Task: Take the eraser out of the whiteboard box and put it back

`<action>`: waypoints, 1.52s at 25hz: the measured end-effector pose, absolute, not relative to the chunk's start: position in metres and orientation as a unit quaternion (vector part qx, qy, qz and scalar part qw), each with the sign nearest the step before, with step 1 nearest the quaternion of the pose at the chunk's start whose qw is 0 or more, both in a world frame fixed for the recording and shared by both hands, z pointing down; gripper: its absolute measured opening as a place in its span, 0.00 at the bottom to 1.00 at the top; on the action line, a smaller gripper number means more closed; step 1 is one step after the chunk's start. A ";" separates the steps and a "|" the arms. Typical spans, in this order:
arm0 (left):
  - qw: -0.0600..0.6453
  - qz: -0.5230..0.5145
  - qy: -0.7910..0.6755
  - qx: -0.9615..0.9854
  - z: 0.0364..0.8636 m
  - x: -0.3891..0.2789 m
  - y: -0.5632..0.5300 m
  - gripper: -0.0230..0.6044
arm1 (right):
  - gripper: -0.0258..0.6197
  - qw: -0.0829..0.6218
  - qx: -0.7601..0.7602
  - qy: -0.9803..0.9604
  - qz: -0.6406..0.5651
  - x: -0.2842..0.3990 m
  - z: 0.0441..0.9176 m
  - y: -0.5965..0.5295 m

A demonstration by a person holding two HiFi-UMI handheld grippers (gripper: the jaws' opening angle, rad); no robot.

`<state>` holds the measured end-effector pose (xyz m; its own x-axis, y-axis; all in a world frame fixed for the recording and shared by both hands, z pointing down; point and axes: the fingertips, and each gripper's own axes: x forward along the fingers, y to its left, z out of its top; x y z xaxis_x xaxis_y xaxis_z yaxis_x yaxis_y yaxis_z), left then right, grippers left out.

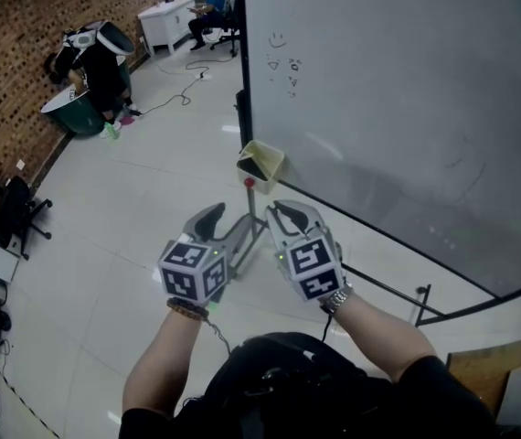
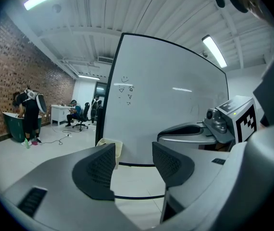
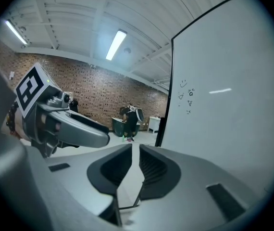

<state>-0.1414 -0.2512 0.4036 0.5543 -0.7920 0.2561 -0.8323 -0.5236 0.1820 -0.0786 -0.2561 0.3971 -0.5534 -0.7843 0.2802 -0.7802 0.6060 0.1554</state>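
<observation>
Left gripper (image 1: 228,227) (image 2: 133,154): held low in front of the whiteboard (image 1: 398,108) (image 2: 166,95), facing its lower left corner; jaws stand well apart with only floor and board seen between them.
Right gripper (image 1: 290,216) (image 3: 133,150): just beside the left one and nearer the whiteboard's face; jaws almost together, a thin slit left between the pads, nothing in it.
Whiteboard box (image 1: 270,158) (image 2: 118,150): pale yellow open-topped box hung at the whiteboard's lower left corner, beyond both grippers and touched by neither.
Eraser: not clearly seen; the box's inside shows dark, and I cannot tell whether that is the eraser.
Marks (image 1: 285,65): a small smiley and a few scribbles near the whiteboard's upper left edge.
Standing person (image 1: 103,67): well left of the whiteboard, bent over a green tub (image 1: 70,115).
Seated person (image 1: 207,7): past the whiteboard's far edge, at a white desk (image 1: 164,16).
Brick wall (image 1: 14,53): far left of the whiteboard.
</observation>
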 end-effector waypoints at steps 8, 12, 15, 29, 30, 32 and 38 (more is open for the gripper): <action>0.140 0.074 -0.496 0.854 0.402 -0.106 -0.225 0.39 | 0.09 0.148 0.413 -0.898 -0.015 -0.048 0.392 -0.231; 0.139 0.074 -0.511 0.845 0.402 -0.094 -0.212 0.39 | 0.08 0.143 0.398 -0.906 -0.015 -0.034 0.391 -0.218; 0.138 0.073 -0.523 0.838 0.401 -0.088 -0.202 0.35 | 0.08 0.140 0.386 -0.912 -0.014 -0.027 0.392 -0.210; 0.127 0.068 -0.541 0.829 0.401 -0.104 -0.173 0.05 | 0.08 0.131 0.379 -0.916 0.011 -0.030 0.395 -0.189; 0.125 0.067 -0.542 0.828 0.400 -0.107 -0.173 0.04 | 0.08 0.132 0.381 -0.915 0.011 -0.032 0.395 -0.187; 0.124 0.066 -0.542 0.829 0.400 -0.112 -0.172 0.04 | 0.08 0.134 0.383 -0.914 0.013 -0.036 0.395 -0.185; 0.124 0.063 -0.532 0.835 0.401 -0.119 -0.167 0.04 | 0.08 0.140 0.386 -0.912 0.005 -0.046 0.394 -0.178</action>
